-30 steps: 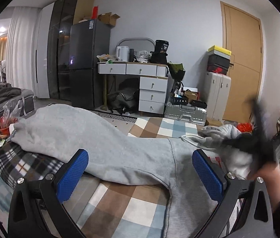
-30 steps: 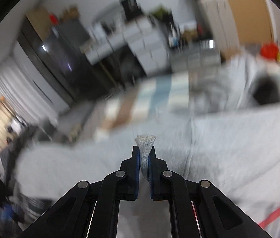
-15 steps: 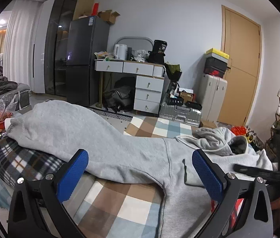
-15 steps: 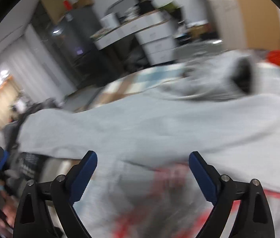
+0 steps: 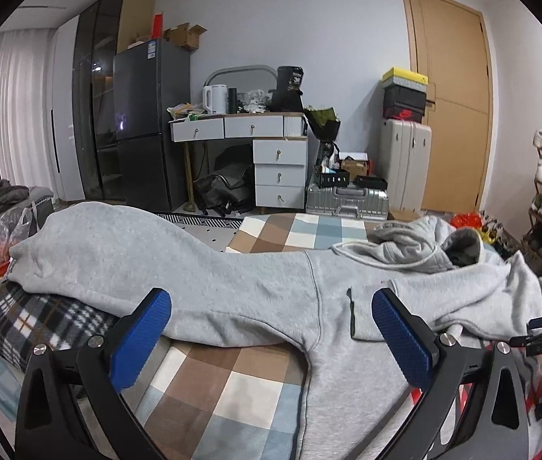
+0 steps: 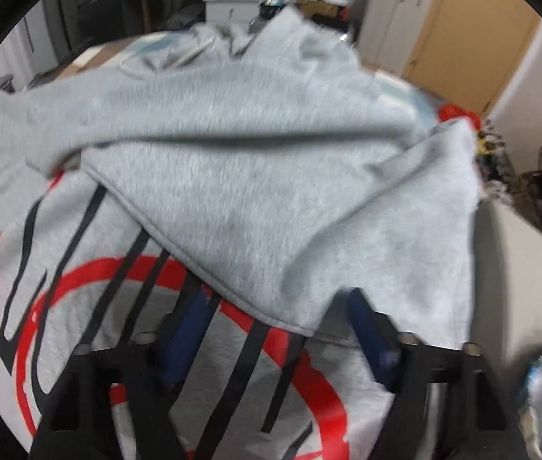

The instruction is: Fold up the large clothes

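Across the hoodie (image 5: 232,291), one sleeve (image 6: 271,176) lies folded inward, the other (image 5: 109,253) still outstretched, left gripper (image 5: 271,337) wide apart, right gripper (image 6: 278,329) closing on nothing

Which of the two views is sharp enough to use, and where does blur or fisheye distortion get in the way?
Left wrist view: sharp; grey hoodie and desk crisp, door bowed by the fisheye. Right wrist view: motion-blurred throughout; right gripper fingers smeared, hoodie print still readable as red and black shapes.

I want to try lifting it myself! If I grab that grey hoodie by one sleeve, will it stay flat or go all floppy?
Probably floppy: the grey hoodie already sags over the plaid blanket and its hood lies crumpled. It looks thick, so likely heavyish. One sleeve is folded across, so it would probably slide off.
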